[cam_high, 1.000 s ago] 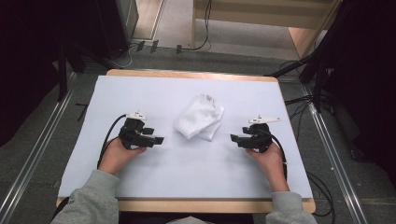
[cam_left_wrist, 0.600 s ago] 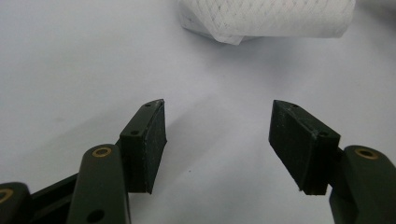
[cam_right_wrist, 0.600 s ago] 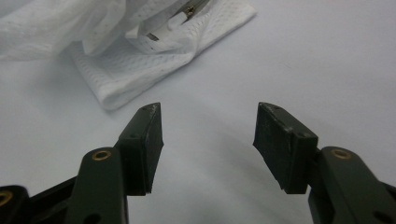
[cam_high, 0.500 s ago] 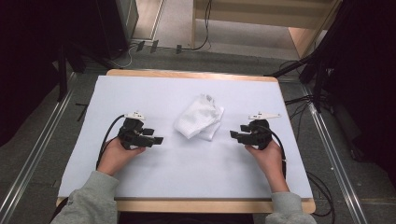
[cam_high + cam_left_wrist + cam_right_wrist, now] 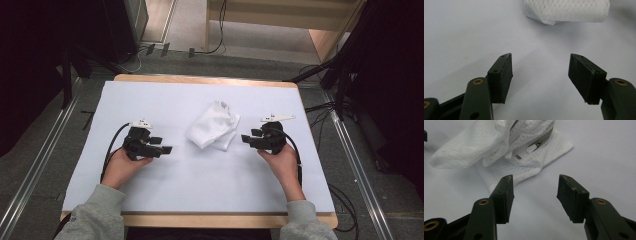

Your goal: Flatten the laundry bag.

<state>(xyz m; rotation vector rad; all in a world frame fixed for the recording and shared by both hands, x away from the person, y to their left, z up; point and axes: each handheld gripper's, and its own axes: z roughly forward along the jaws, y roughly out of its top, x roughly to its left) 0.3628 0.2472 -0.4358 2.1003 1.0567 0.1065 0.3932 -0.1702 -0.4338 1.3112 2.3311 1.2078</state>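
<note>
both tools rest on the white table with jaws apart and empty: left gripper and right gripper flank a crumpled white mesh bag lying between them. to grasp well, each should probably pinch a flat outer edge, avoiding the zipper.

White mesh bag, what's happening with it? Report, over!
Left gripper open, right gripper open, both empty. White mesh bag crumpled between them on the table, untouched. Nothing in the way.
</note>
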